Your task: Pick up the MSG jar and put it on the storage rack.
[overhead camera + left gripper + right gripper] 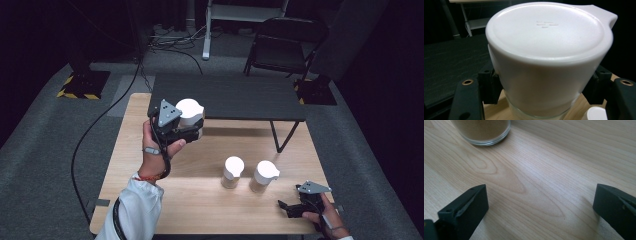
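A white-lidded glass jar [546,65] is pinched between the pads of the left tongs [192,125] and is held clear above the worktop [200,210]. The right tongs [290,208] are spread wide with nothing between them, low over the worktop, with two other lidded jars [233,172] just beyond.

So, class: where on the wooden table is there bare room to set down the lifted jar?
Bare wood lies left of the two standing jars and along the table's near edge. It is crowded between those jars and the right gripper.
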